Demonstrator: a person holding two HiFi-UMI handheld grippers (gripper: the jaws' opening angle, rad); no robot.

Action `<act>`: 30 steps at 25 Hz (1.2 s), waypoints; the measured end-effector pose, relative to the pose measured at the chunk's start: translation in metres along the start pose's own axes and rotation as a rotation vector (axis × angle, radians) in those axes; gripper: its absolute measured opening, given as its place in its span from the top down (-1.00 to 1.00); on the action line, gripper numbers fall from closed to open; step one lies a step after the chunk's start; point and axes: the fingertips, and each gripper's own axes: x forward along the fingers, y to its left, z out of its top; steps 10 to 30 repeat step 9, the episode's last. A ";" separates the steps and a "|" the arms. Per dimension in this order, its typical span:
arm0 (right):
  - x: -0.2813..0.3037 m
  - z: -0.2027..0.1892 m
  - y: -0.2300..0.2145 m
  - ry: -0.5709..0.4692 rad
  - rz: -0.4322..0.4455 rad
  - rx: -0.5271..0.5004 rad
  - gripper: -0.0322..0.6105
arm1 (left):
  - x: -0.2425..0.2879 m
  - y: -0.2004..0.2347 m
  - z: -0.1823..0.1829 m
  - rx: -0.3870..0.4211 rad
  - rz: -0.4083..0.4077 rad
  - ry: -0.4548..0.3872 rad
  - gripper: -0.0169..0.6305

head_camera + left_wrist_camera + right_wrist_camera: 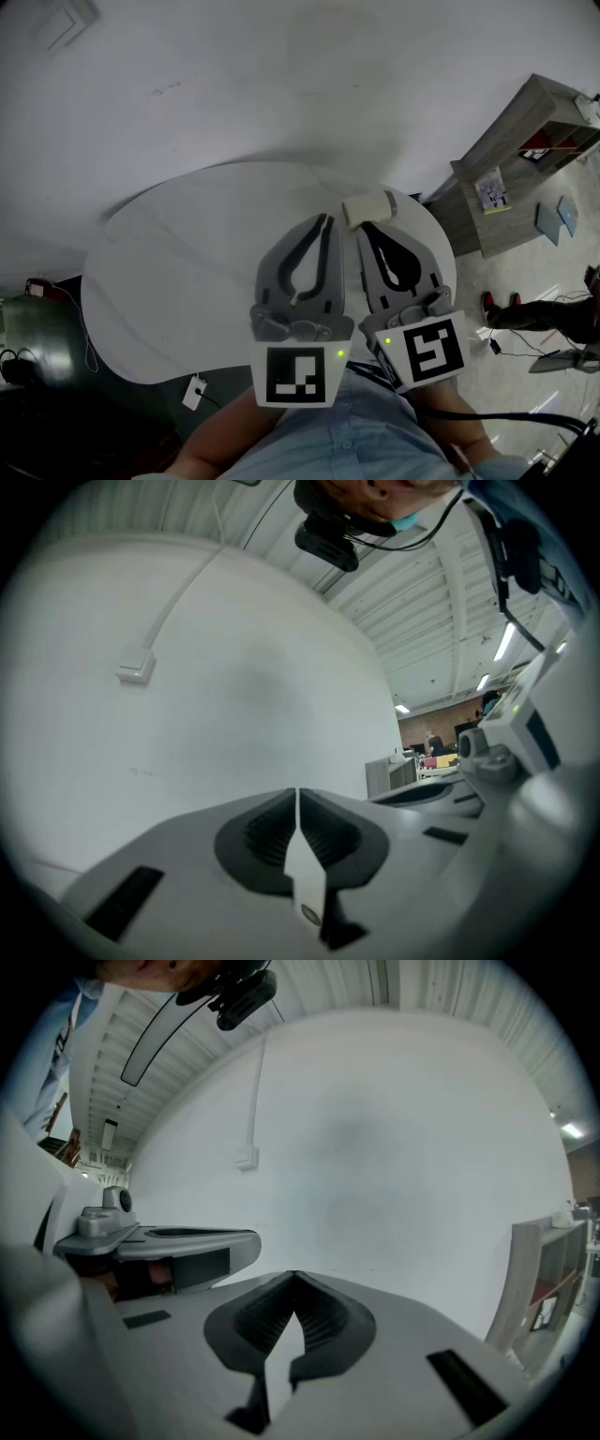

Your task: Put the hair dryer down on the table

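Note:
A cream, stubby hair dryer [369,207] lies on the white rounded table [178,272], near its right edge. My right gripper [364,226] is shut and empty, its tips just short of the dryer. Beside it my left gripper [325,218] is also shut with nothing in it. Both hang over the table's front right part. In the left gripper view the jaws [297,791] meet along a thin line and face a bare white wall. The right gripper view shows the same for its jaws [295,1277]. Neither gripper view shows the dryer.
A grey shelf unit [521,155] stands on the floor right of the table, with cables and a person's shoes [498,302] beside it. A white tag [195,392] hangs below the table's front edge. The white wall rises right behind the table.

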 end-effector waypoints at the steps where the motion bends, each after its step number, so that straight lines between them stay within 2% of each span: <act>1: 0.000 0.000 0.000 -0.001 -0.001 0.000 0.87 | 0.000 0.000 0.000 -0.003 0.001 0.000 0.90; 30: 0.002 -0.004 -0.003 0.014 -0.002 0.003 0.87 | 0.004 0.000 -0.002 0.019 -0.006 0.005 0.90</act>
